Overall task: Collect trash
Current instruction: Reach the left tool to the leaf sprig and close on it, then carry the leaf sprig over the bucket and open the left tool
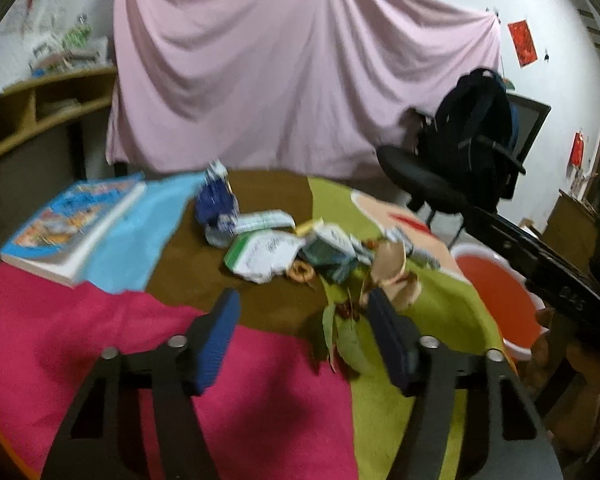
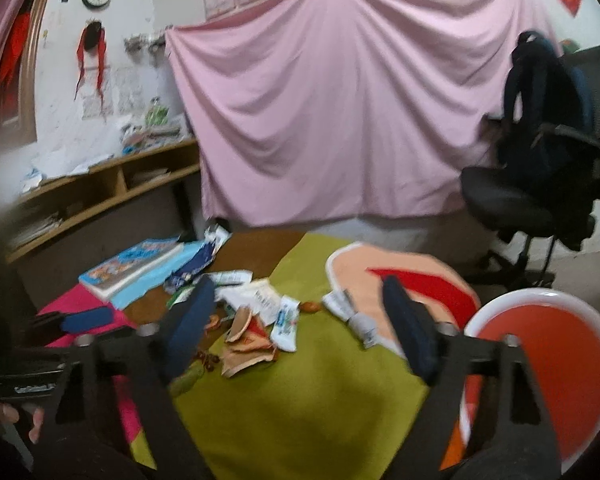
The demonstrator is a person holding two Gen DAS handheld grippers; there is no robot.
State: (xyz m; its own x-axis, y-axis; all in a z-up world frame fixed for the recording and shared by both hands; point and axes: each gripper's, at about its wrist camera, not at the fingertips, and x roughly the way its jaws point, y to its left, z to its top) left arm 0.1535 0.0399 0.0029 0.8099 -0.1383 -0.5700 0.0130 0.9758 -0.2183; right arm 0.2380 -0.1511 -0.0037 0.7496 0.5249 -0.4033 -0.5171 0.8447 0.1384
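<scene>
on the book (image 1: 70, 228) and wrappers (image 1: 268, 252), print too blurred to read.

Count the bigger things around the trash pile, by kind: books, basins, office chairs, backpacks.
Book: 1
Red basin: 1
Office chair: 1
Backpack: 1
Total: 4

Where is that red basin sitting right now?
The red basin sits at the table's right edge in both views, beside the green cloth, right of the pile of wrappers.
</scene>
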